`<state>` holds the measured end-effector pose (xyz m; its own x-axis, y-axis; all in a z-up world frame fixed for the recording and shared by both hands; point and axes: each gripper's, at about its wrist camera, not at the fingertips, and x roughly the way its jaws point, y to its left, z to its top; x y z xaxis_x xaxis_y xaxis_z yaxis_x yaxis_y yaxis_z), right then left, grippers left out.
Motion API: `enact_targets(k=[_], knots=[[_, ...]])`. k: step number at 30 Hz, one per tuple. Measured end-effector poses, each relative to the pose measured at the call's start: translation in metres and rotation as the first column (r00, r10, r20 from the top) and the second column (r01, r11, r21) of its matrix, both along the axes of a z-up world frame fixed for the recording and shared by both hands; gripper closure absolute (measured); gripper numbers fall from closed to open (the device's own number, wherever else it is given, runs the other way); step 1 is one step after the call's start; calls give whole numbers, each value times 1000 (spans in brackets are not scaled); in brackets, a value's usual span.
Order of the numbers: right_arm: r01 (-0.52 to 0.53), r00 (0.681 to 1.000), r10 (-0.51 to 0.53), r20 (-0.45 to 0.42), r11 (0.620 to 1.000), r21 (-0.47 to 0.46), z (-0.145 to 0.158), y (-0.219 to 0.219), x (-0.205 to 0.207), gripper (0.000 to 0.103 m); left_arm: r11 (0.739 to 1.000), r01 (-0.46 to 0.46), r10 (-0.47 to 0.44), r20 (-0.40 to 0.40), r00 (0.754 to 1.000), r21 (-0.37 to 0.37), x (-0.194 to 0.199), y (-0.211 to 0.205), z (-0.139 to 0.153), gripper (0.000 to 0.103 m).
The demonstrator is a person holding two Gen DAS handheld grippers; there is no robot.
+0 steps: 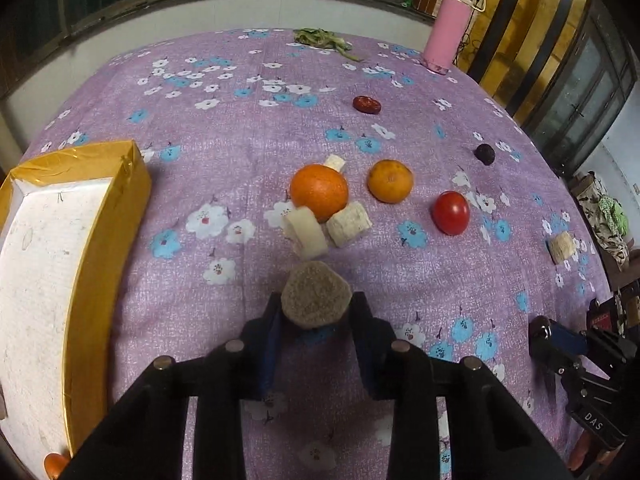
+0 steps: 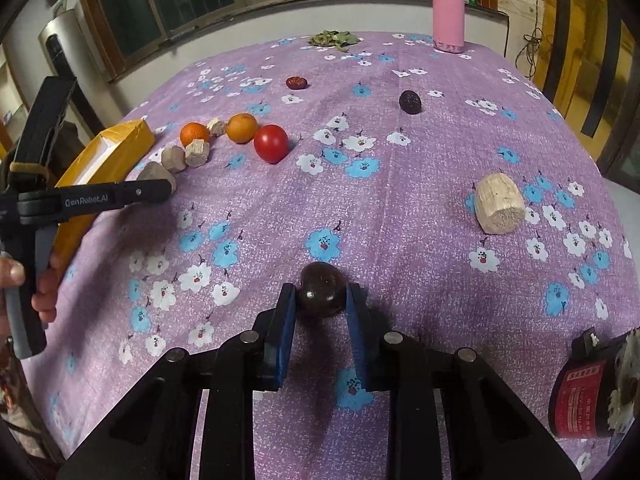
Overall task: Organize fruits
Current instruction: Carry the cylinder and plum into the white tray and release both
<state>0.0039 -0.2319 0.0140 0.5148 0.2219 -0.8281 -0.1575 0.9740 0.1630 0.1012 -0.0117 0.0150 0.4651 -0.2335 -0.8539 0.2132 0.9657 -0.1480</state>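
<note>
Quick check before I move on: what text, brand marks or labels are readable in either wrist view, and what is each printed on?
"GenRobot.AI": white lettering on the black arm of the left gripper, seen in the right wrist view.
"DAS": white letters on the black body of the right gripper, low at the right edge of the left wrist view.
Red label on a dark object at the lower right of the right wrist view: it carries printed characters, too small and blurred to read.
</note>
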Motion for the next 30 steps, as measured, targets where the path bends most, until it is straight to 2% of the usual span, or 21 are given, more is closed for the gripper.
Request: enact_targets(k=[4,8,13,18,25,30], knots=[[13,1000,-13,-5,1000,-17,0,4,3,77,1000,3,-3,-10,1000,-19,1,3,0,67],[40,999,-40,4,998,-37,-1,8,8,77,996,-16,14,-29,999,-88,8,10,-2,63],[78,997,-77,19,996,-53,-2,10,9,81,991,-29,25,-31,999,-130,13,14,-3,67],[110,994,-110,17,994,-24,5,7,-4,81,992,6,-8,-22,1000,-130,-4,19,3,67],[113,992,-111,61,993,-26,27,15,-31,81,989,67,-63,38,997,-129,-47,33,29,67],[101,992,-98,85,994,-31,39,32,-40,81,983,58,-49,56,997,-172,-63,54,43,67]])
